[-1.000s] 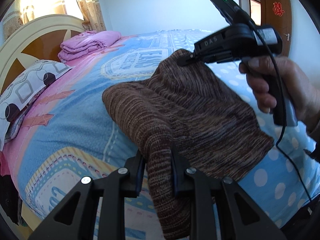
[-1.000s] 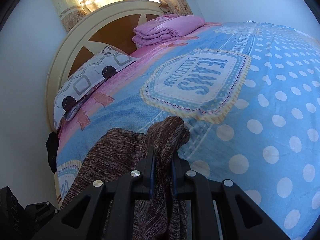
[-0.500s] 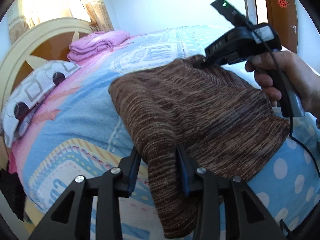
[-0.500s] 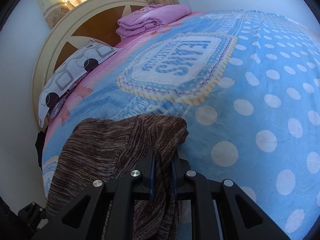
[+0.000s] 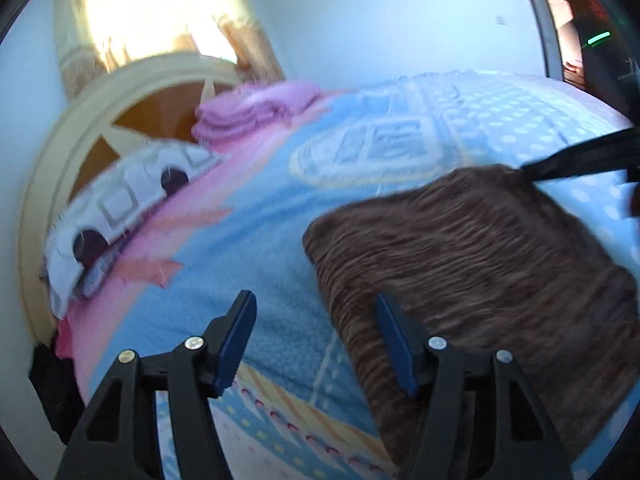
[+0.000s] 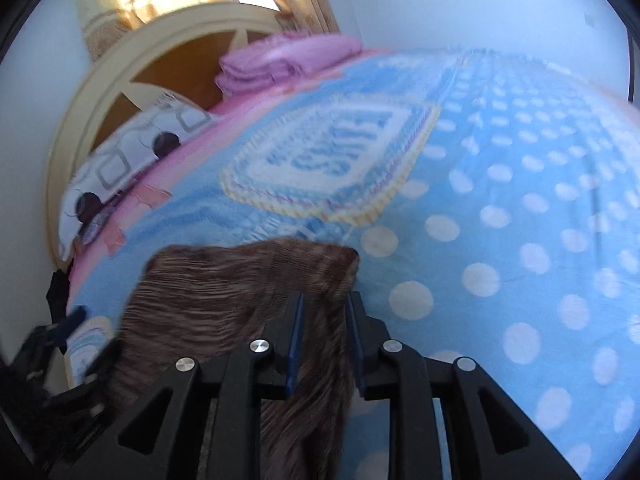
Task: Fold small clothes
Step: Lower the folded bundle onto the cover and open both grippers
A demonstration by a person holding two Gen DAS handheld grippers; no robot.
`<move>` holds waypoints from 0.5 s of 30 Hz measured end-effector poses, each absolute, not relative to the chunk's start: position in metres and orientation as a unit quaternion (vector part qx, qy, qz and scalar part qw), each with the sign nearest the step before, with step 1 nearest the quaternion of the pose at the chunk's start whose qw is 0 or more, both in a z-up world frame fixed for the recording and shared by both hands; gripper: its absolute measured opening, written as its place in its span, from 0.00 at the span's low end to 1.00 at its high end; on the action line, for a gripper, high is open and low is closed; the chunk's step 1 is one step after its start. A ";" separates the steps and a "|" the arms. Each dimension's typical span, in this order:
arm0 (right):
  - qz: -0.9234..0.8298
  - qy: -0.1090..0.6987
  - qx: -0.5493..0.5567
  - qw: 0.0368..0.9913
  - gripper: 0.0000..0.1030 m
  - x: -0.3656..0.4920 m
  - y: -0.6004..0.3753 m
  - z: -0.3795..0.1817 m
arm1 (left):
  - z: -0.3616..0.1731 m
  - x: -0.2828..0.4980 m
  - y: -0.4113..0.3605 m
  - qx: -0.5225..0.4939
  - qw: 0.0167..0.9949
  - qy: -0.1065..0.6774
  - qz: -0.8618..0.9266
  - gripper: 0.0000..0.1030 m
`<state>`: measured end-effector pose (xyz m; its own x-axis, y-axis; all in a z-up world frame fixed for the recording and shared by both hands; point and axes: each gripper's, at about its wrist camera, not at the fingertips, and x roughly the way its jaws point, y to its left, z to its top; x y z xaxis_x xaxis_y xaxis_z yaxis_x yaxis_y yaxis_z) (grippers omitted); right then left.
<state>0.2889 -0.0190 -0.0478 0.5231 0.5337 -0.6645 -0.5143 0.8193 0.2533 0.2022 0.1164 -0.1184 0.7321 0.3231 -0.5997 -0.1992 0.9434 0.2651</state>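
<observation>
Since a second ago, the brown knitted garment (image 5: 472, 264) has been lowered flat onto the bed (image 5: 280, 280), folded, near its foot. The left gripper (image 5: 316, 340) is being opened wide and the garment is released: only its right finger is lying against the garment's edge. The right gripper (image 6: 324, 340) is being opened slightly, with a fold between its fingers (image 6: 294, 336); contact cannot be told. Only the right view is showing the dotted blanket beyond the garment.
</observation>
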 end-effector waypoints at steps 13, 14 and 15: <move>0.320 0.383 -0.099 0.861 0.31 0.217 -0.023 -0.096 | -0.133 0.204 0.117 0.082 0.929 0.329 0.149 0.71; 0.320 0.385 -0.091 0.861 0.31 0.218 -0.028 -0.097 | -0.134 0.205 0.115 0.086 0.929 0.329 0.147 0.71; 0.319 0.388 -0.079 0.861 0.31 0.220 -0.035 -0.099 | -0.135 0.205 0.112 0.091 0.929 0.329 0.146 0.71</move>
<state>0.2197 -0.0354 -0.0992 0.4956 0.4869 -0.7192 -0.6103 0.7844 0.1105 0.2052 0.1121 -0.1350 0.7415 0.3313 -0.5835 -0.2113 0.9406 0.2656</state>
